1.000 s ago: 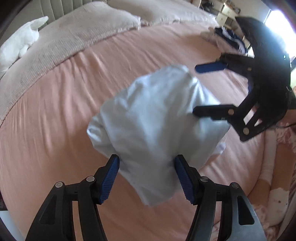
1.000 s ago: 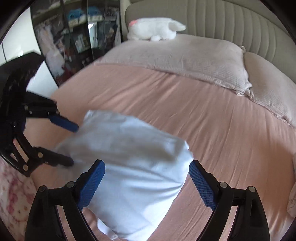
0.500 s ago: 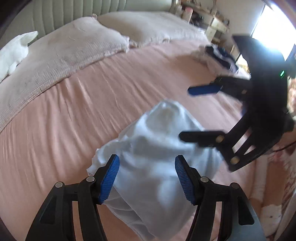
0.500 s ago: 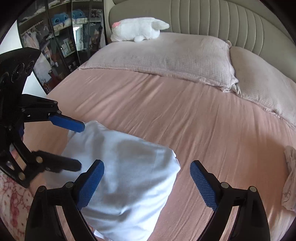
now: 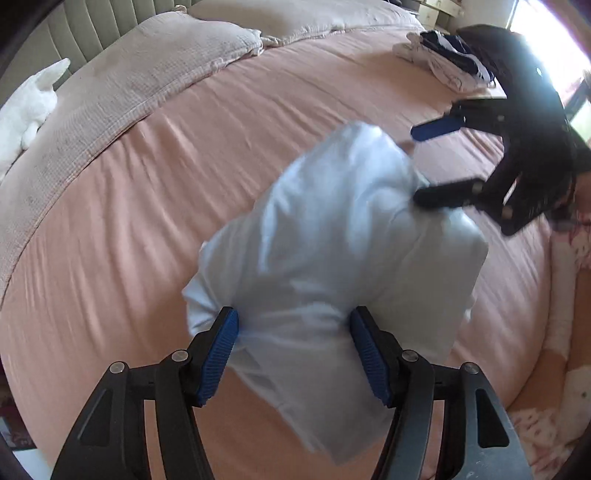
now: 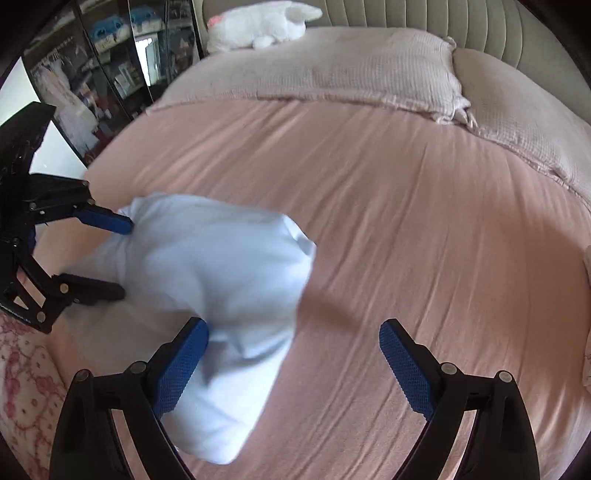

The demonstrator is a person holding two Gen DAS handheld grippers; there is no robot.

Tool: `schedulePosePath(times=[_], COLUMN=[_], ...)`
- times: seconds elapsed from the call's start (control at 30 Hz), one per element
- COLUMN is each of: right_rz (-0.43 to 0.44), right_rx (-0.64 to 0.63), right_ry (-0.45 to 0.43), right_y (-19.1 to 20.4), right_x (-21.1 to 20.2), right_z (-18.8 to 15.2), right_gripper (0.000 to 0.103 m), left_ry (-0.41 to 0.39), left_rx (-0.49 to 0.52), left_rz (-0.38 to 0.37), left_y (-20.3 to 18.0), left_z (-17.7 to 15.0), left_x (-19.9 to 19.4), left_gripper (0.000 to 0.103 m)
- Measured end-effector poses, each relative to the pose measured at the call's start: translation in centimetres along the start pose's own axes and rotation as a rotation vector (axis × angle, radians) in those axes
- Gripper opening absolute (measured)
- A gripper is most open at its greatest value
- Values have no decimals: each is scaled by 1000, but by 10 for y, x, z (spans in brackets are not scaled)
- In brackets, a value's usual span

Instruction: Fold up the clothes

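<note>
The shirt, a pale blue bundle already folded over itself, sits on the pink sheet near the bed's foot edge, blurred in both views. The left gripper straddles its near end, and the cloth fills the gap from one blue pad to the other; I read that as a wide hold on a thick wad, though the blur keeps me from being sure how hard the pads bite. The right gripper stands wide and holds nothing: its left pad lies against the bundle's edge, its other pad over bare sheet.

To do this step well, I would keep the left hold firm and low so the layers do not slip apart, and bring the right gripper back over the free edge before closing, taking all layers at once (a pinch on the top layer alone would peel the fold open). Then lay the bundle flat and smooth it, edges in line, well clear of the bed's rim.

Farther out lie two beige pillows, a white plush toy against the headboard, a small heap of dark and white clothes at the far side, and glass-fronted shelves beside the bed.

No brand, label or legible writing shows anywhere; the shirt's visible face is plain.
</note>
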State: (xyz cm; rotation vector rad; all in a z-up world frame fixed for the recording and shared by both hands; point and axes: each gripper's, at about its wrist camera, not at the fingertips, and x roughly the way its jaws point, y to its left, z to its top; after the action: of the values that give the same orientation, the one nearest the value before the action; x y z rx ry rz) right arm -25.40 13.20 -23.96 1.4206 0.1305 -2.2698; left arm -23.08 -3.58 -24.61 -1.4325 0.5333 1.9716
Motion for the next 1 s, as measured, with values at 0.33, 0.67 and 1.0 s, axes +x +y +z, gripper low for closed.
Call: schedulePosePath(times=[0.33, 0.67, 1.0], right_rz=[40, 208, 353], right_rx=[-125, -2, 341], right_ry=[-182, -158, -46], right_y=[29, 1, -29], right_x=[-25, -12, 2], right_z=[22, 8, -10], right_gripper=[95, 97, 98], left_ry=[-153, -241, -56], left_rx=[42, -146, -519], left_rz=[-159, -183, -300], left_y=[-7, 35, 78], left_z=[26, -8, -33], left_x=[-27, -43, -11], left_gripper=[62, 63, 63])
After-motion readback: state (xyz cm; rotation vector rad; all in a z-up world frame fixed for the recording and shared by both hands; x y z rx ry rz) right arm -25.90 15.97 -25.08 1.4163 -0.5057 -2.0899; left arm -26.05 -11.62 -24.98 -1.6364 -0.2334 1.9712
